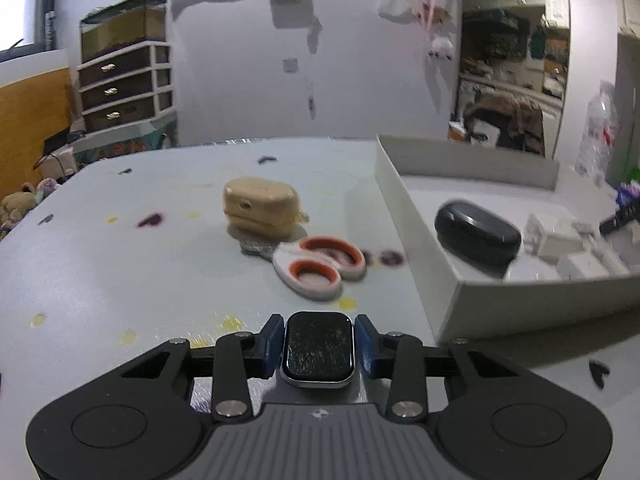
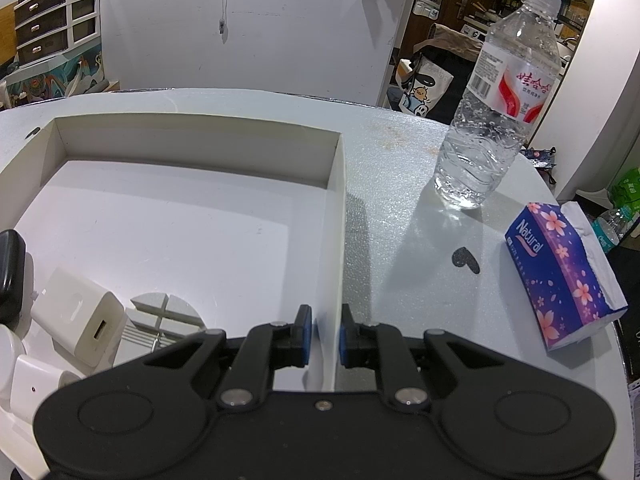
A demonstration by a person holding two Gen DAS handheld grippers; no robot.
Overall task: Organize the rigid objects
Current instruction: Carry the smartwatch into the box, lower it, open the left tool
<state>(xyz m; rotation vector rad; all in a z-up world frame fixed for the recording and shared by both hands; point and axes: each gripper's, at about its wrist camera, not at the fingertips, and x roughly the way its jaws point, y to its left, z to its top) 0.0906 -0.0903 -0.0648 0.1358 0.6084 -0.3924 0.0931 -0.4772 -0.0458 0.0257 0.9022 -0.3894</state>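
Holding a watch [image 1: 319,350] clenched in the left gripper [image 1: 320,350] jaws, face up, above the surface's [image 1: 120,280] near edge. White box [image 1: 404,216] lies to its right, near wall close; floor past the black case [image 1: 478,236] is free. Right gripper [image 2: 324,340] jaws clamp the box's right wall.

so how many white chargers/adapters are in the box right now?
3 visible in the right wrist view, all in the box's near-left corner: a USB charger, a round-faced adapter beside it, and a plug block nearest the camera. The hand-held gripper may hide more.
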